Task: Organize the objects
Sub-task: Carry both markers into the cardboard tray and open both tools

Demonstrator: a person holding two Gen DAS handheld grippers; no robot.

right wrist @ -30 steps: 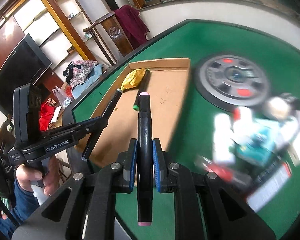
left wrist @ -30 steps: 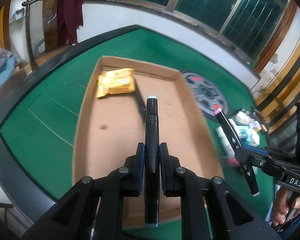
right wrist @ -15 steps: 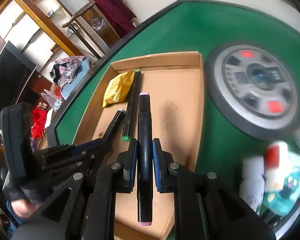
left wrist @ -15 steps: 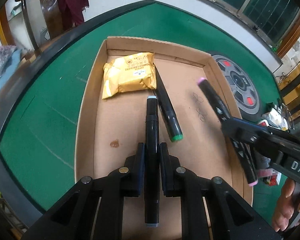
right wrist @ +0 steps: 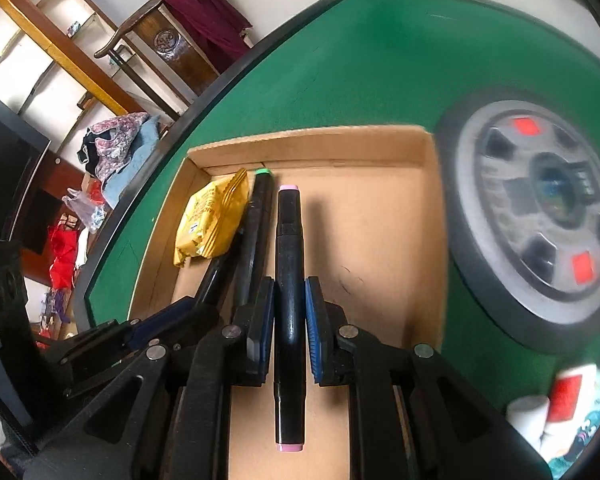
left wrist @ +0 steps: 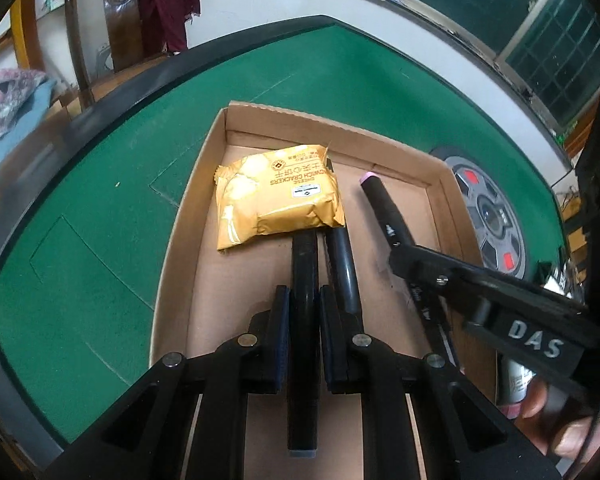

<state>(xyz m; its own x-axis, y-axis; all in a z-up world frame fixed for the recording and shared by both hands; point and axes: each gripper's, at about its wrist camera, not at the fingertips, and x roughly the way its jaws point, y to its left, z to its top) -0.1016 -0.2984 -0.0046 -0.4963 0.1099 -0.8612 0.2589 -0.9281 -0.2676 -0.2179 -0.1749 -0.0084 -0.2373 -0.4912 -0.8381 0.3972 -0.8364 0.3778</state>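
Green felt covers the worktop [left wrist: 112, 208], and a shallow cardboard tray [left wrist: 172, 248] is laid on it, beside a round grey dial plate [right wrist: 540, 216]. Both grippers are tilted steeply down over the tray. The left gripper [left wrist: 304, 332] is closed on a black marker [left wrist: 305, 264], whose long axis runs from near to far; its far end is hidden under the yellow cracker packet [left wrist: 278, 196]. The right gripper [right wrist: 290, 320] is closed on a pink-capped marker [right wrist: 289, 240], which also points to the far wall of the tray. A third marker with a green cap [right wrist: 260, 200] is lying flat between them. Half a second ago both grippers were held higher and further apart; now they are lowered close to the tray floor, and the pink-capped marker is brought nearly parallel to the green-capped one.
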